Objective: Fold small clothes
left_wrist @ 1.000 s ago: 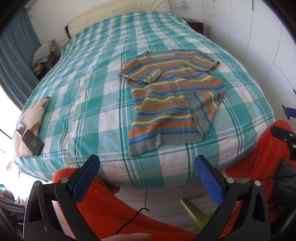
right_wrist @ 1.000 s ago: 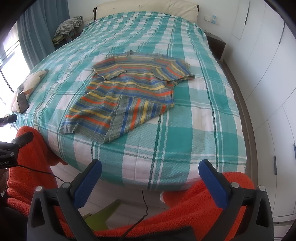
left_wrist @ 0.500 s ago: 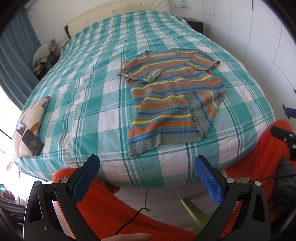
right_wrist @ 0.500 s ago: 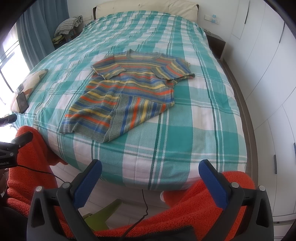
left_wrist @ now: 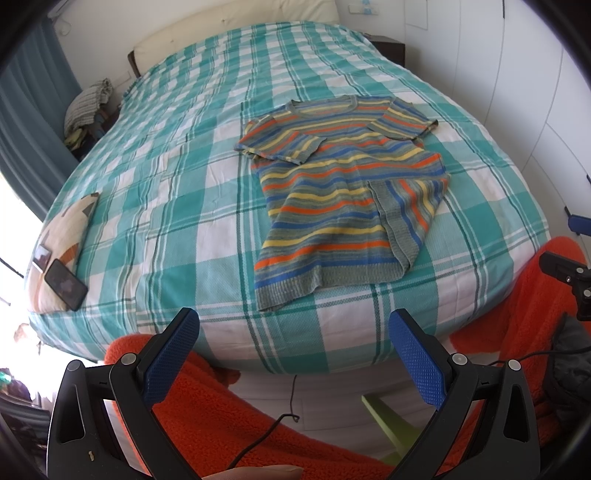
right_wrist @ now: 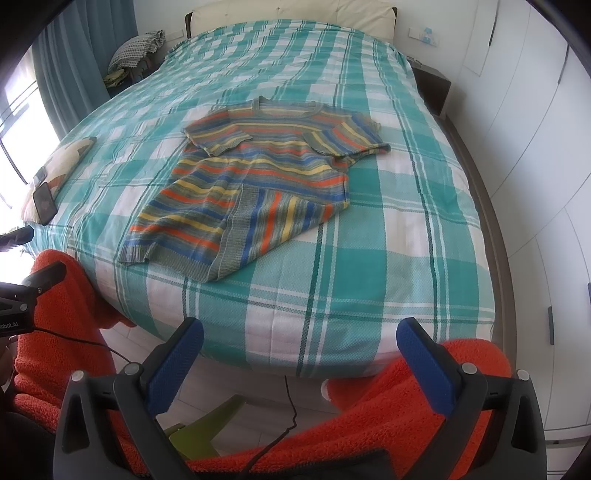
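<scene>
Hanging back off the foot of the bed, the left gripper (left_wrist: 293,354) has its blue pads spread wide with nothing between them, and the right gripper (right_wrist: 301,360) is the same deal: jaws wide apart, empty. Both sit low over the orange fleece (left_wrist: 207,417) in the person's lap, well short of the mattress edge. A thin black cable (right_wrist: 290,410) dangles down between the legs, and there's a lime-green stool leg (left_wrist: 382,415) on the pale floor underneath.

Further out, the striped knit tee (left_wrist: 340,206) is lying on the teal plaid bedspread (left_wrist: 177,206), near the foot end and a bit toward the right side from the left wrist view. It's short-sleeved, with orange, yellow, blue and grey bands. Both sleeves are flipped in over the chest, and the lower right corner of the hem is folded up and in, so those stripes run lengthwise instead of across. The neckline points toward the headboard (right_wrist: 295,11).

Off on the left edge of the bed sits a cream cushion (left_wrist: 62,240) with a dark phone (left_wrist: 66,284) resting on it. Teal curtains (right_wrist: 79,70) hang by the window, a heap of clothes (right_wrist: 138,46) sits in the far left corner, and white wardrobe doors (right_wrist: 535,147) run along the right.
</scene>
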Demonstrator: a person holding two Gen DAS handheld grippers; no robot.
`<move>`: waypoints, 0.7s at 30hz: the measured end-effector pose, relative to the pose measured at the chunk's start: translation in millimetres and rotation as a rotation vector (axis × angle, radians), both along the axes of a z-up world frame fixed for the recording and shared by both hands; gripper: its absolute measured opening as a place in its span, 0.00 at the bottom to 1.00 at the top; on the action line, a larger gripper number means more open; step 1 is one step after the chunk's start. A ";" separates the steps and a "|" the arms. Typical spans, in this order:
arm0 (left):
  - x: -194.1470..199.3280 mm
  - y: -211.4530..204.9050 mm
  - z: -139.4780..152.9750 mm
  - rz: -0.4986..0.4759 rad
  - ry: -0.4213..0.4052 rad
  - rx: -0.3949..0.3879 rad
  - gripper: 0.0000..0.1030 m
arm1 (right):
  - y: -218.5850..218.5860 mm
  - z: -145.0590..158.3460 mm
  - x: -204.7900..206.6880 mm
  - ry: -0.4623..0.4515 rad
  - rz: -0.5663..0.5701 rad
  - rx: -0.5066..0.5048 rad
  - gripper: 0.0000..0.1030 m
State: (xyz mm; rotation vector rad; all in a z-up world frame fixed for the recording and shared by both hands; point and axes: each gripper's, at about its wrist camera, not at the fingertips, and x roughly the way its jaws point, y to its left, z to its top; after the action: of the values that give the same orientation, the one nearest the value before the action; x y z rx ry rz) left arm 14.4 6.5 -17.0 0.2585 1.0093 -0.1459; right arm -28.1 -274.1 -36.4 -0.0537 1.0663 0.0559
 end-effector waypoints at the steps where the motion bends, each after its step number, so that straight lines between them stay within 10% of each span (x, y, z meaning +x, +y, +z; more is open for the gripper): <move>1: 0.0 -0.1 0.0 0.000 0.000 0.000 1.00 | 0.1 -0.1 0.0 0.000 0.001 -0.001 1.00; 21: 35.2 55.0 -31.3 0.203 0.091 -0.061 0.99 | -55.9 -19.5 36.4 -0.020 -0.137 -0.019 1.00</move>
State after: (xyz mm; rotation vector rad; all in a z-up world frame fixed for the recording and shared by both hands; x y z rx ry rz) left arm 49.6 61.5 -48.4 0.0938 1.1131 -0.0039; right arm 8.3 -330.0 -56.0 0.0014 1.0484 -0.0787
